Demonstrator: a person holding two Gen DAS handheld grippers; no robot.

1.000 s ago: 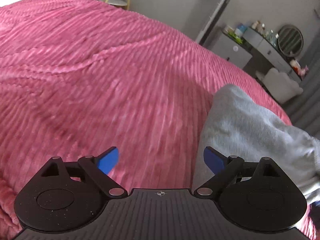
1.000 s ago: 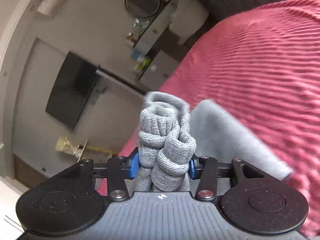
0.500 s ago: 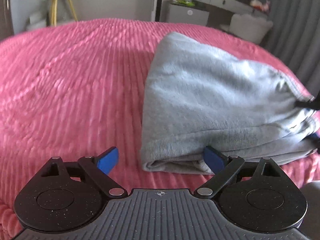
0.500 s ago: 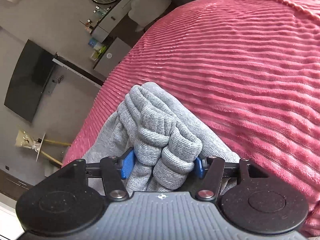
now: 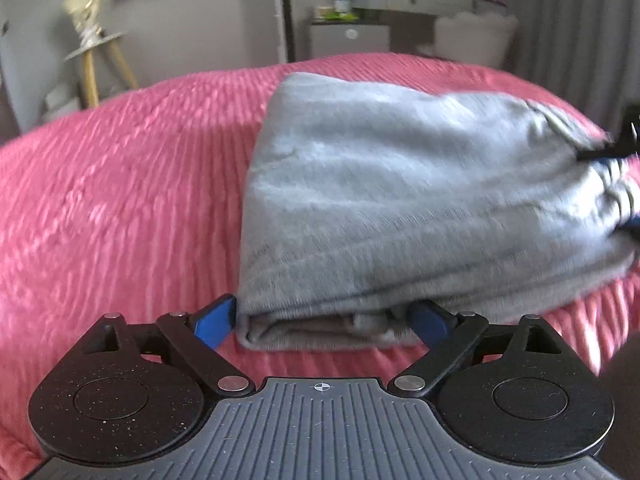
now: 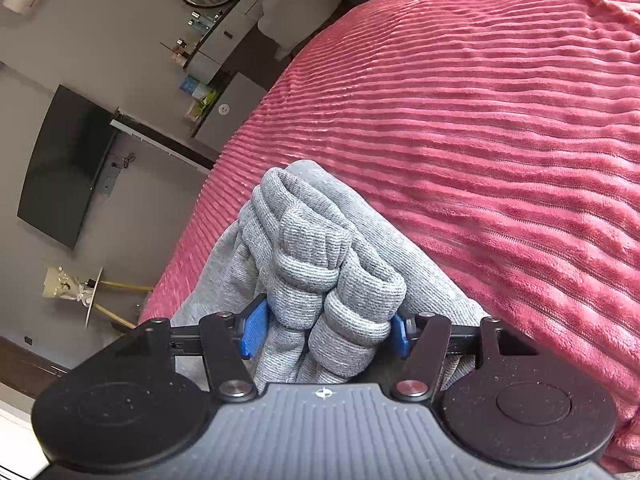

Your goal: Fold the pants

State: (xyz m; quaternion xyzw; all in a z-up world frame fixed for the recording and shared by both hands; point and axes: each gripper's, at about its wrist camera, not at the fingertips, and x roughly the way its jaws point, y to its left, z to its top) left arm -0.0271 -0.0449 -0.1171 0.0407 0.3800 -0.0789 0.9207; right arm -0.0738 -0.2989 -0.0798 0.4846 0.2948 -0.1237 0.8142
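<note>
Folded grey pants [image 5: 400, 208] on pink bedspread [image 5: 120, 200]

pants [image 5: 400, 200] on bed [image 5: 120, 200] (right half)

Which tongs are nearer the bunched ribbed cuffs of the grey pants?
Right. The right tongs have the ribbed cuffs between their blue pads; the left tongs straddle the folded edge at the opposite end.

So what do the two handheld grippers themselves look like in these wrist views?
Both look alike. The left gripper and right gripper have blue finger pads on black linkage arms with silver pivot pins, two round black discs, and a ribbed dark-grey body bearing a small white crosshair mark. No cables or sleeves show.
</note>
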